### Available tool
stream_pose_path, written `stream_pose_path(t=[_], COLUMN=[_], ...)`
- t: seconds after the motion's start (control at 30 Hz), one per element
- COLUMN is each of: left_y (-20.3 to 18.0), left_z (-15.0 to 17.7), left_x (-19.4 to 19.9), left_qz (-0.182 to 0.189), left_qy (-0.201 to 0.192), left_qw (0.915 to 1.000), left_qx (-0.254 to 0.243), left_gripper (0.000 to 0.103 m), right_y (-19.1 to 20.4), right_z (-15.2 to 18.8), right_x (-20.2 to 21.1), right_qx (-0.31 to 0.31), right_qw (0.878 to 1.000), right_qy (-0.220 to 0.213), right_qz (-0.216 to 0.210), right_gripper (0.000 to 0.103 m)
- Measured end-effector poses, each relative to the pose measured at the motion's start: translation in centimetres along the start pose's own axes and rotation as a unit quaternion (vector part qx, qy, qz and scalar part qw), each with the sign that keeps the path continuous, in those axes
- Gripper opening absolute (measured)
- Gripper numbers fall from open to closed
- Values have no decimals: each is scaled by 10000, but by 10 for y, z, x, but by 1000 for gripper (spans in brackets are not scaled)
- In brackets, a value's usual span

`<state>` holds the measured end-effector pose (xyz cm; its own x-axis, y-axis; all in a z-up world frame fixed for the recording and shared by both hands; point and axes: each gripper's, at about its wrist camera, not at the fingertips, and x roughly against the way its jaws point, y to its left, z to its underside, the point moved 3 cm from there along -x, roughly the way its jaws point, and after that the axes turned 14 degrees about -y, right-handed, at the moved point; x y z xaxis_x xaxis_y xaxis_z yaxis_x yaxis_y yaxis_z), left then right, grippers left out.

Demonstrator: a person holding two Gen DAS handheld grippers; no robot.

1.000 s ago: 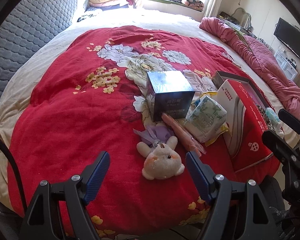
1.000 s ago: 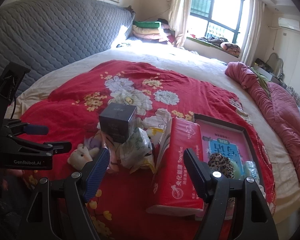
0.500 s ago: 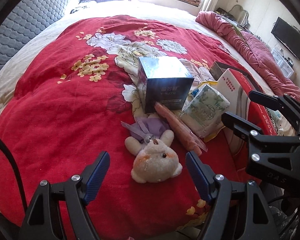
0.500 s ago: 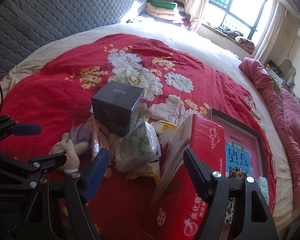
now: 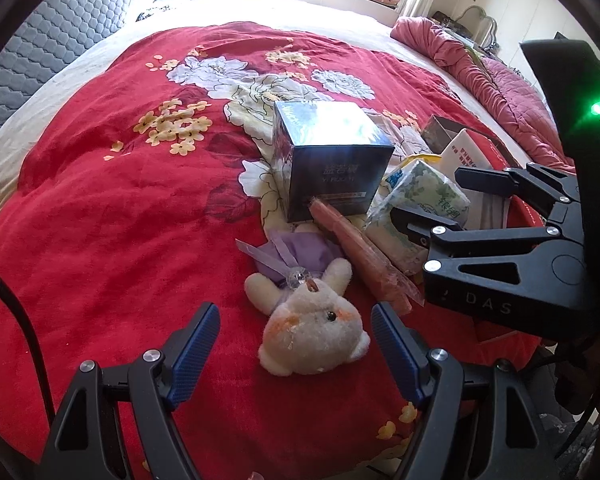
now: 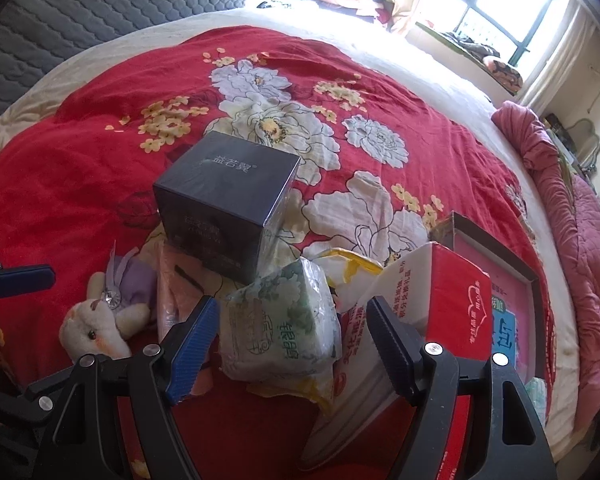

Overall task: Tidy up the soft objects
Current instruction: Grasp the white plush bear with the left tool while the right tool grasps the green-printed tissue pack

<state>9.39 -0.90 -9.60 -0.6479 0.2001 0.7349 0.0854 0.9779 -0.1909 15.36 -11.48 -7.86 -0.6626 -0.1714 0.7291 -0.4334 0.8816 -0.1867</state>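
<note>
Left wrist view: left gripper (image 5: 296, 356) lower and closer than a second ago, plush rabbit (image 5: 312, 332) now larger in frame and sitting between the wide-open jaws, pads not touching it. Lined up for a grasp, not yet closed. Right gripper (image 5: 428, 204) newly in frame at 3 o'clock, jaws wide, straddling the green-print tissue pack (image 5: 424, 200). Reads as both hands staging a pick at once, sorting barely started. Around the rabbit: pink tube (image 5: 360, 256) at 1 o'clock, just beside the rabbit's arm; dark blue box (image 5: 328, 160) at 12 o'clock, tube end touching its base. Risk: right-side pad clipping the tube on closing. Red floral blanket (image 5: 100, 220) soft and wrinkled, so likely fabric snag if going too deep.

Right wrist view: right gripper (image 6: 288, 344) swung down and left versus a second ago; previously centred on the red tissue carton (image 6: 456, 304), now centred on the tissue pack (image 6: 284, 328). Jaws wide, pack between them, no pad contact visible. Red carton leaning at 2 o'clock, touching or nearly touching the right pad, so in the way of a clean close. Yellow wrapper (image 6: 352, 268) tucked behind the pack at 12 o'clock. Framed tray (image 6: 536, 280) at 3 o'clock, probably the drop target, can't confirm. Rabbit at 9 o'clock, left gripper's blue pad (image 6: 20, 278) above it.
</note>
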Motion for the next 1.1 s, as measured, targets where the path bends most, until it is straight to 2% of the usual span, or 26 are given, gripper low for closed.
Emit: stream_pose_path(t=[0.1, 0.2, 0.3, 0.53, 0.6, 0.67, 0.8, 0.9, 1.1], left_y=[2, 2, 4, 2, 0, -1, -4, -5, 1], left_z=[1, 1, 1, 4, 5, 6, 5, 6, 6], left_x=[-3, -5, -9, -23, -25, -26, -29, -30, -30], left_qz=[21, 0, 1, -40, -73, -80, 66, 110, 279], left_qy=[38, 36, 86, 272, 242, 243, 239, 236, 201], left_qw=[10000, 10000, 9999, 9995, 9997, 9997, 9997, 9996, 9991], left_qx=[47, 58, 93, 155, 65, 30, 76, 63, 248], left_gripper=[77, 77, 77, 77, 77, 76, 60, 59, 57], right_y=[5, 12, 15, 3, 3, 6, 18, 28, 28], right_z=[0, 5, 7, 5, 6, 8, 9, 10, 10], right_x=[-7, -15, -16, -1, 3, 8, 18, 20, 13], right_qx=[188, 403, 600, 61, -163, -295, -278, -244, -299], right_qw=[9998, 9989, 9979, 9996, 9987, 9975, 9951, 9930, 9938], right_qy=[113, 238, 170, -183, -261, -309, -425, -433, -416], right_qz=[13, 33, 154, -206, -401, -560, -851, -1070, -989], right_gripper=[77, 63, 58, 29, 25, 22, 19, 19, 18])
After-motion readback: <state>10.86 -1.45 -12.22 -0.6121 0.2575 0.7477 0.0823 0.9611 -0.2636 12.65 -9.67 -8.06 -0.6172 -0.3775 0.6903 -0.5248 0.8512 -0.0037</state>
